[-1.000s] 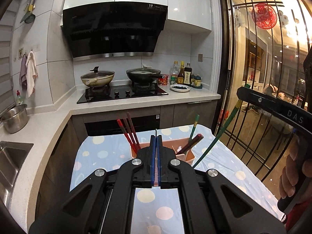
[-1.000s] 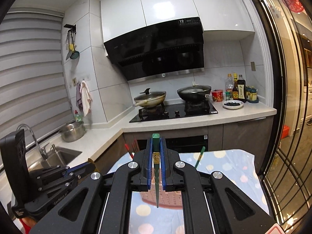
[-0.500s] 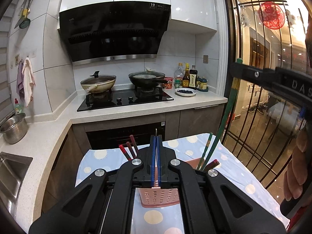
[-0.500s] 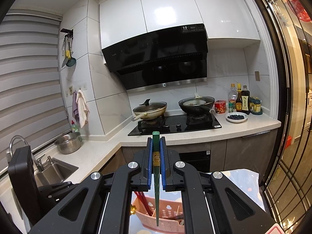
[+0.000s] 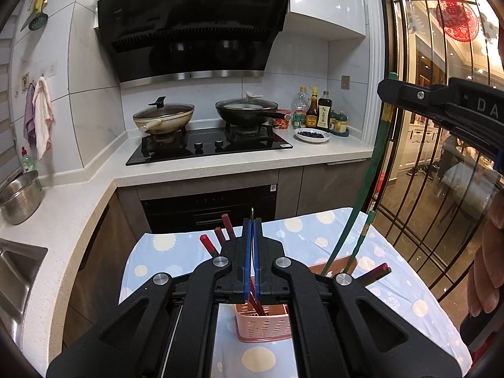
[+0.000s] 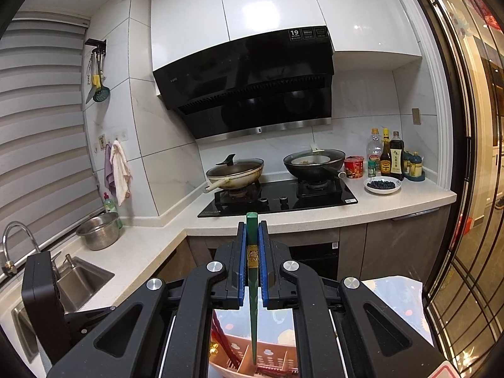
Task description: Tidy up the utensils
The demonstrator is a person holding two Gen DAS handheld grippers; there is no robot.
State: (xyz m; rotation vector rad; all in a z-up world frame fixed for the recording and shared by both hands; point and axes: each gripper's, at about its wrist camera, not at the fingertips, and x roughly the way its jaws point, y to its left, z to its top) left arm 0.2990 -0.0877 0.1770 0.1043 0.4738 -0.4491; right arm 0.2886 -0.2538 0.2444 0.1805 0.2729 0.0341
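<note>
Right gripper (image 6: 252,271) clamping green chopstick (image 6: 252,299) upright, tip hanging over pink basket (image 5: 267,324) on the dotted cloth, likely for dropping in beside red chopsticks (image 5: 217,239); left gripper (image 5: 252,261) closed, empty.

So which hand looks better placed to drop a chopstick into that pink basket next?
The right. The right gripper is shut on a green chopstick, its tip hanging just above the pink basket. The left gripper is shut with nothing visibly between its pads.
</note>
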